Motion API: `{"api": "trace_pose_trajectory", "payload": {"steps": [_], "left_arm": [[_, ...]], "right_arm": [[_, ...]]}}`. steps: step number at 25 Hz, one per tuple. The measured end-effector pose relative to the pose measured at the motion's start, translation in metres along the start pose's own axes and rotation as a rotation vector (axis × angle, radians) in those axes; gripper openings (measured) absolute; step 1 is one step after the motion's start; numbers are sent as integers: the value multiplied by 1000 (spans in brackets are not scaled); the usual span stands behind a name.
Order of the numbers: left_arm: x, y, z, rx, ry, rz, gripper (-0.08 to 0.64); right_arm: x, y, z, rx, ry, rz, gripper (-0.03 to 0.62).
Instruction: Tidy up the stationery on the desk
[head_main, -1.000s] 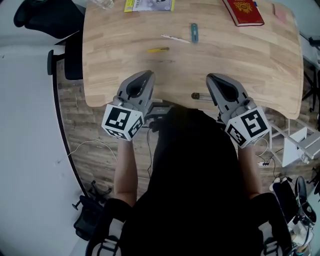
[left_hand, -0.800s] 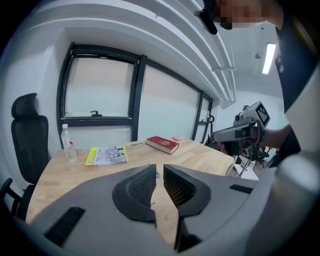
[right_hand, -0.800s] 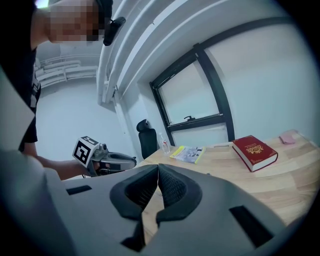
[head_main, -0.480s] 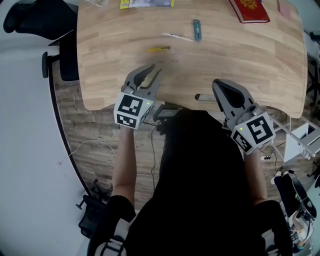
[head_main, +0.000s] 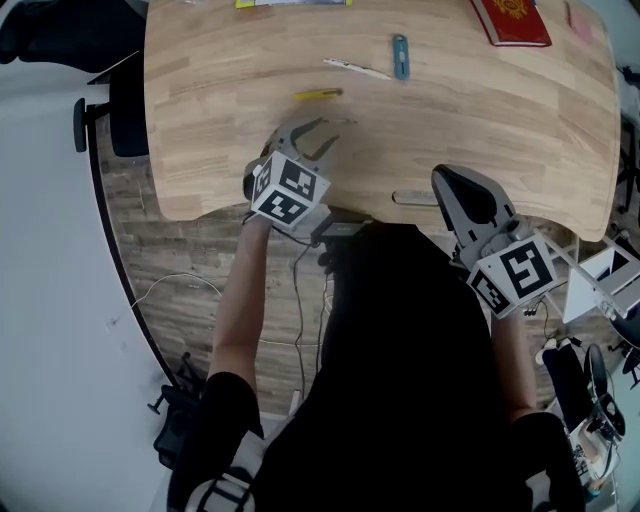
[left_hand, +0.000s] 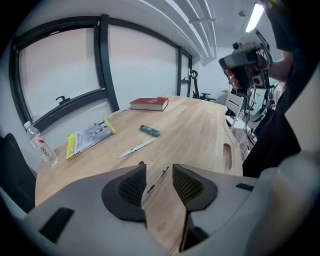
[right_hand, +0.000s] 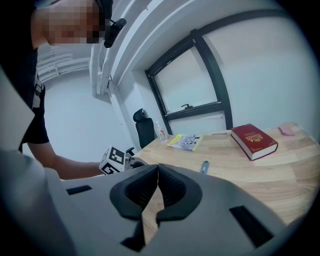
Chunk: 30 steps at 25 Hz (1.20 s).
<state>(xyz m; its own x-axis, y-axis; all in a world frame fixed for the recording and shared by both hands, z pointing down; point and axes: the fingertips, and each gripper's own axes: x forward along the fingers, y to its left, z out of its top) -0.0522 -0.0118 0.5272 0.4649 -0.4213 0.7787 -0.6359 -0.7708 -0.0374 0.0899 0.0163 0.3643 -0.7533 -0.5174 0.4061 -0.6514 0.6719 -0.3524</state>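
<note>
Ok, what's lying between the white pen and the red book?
A small blue tool, touching neither white pen nor red book; the left gripper view shows it.

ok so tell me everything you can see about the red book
The red book is closed and looks like a hardback, with a dark red cover, a gold emblem on the front and pale page edges. It lies flat, cover up, near the far right edge of the wooden desk. Nothing rests on it. A small pink item lies beside it, not touching.

The desk (head_main: 480, 120) is smooth, matt, pale-grained wood.
</note>
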Motion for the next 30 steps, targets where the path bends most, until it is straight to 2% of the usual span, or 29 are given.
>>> {"api": "trace_pose_trajectory", "payload": {"steps": [3, 9, 17, 27, 30], "left_arm": [[19, 4, -17, 63, 68, -6, 156], [42, 10, -40, 109, 181, -46, 156], [61, 14, -62, 299, 322, -25, 146], [69, 17, -64, 237, 303, -33, 112], [67, 16, -66, 256, 313, -35, 101]], "right_arm": [[0, -3, -4, 5, 12, -6, 21], [4, -9, -10, 23, 32, -20, 21], [7, -13, -13, 42, 43, -34, 21], [8, -13, -18, 51, 51, -38, 21], [9, -11, -19, 55, 48, -38, 21]]}}
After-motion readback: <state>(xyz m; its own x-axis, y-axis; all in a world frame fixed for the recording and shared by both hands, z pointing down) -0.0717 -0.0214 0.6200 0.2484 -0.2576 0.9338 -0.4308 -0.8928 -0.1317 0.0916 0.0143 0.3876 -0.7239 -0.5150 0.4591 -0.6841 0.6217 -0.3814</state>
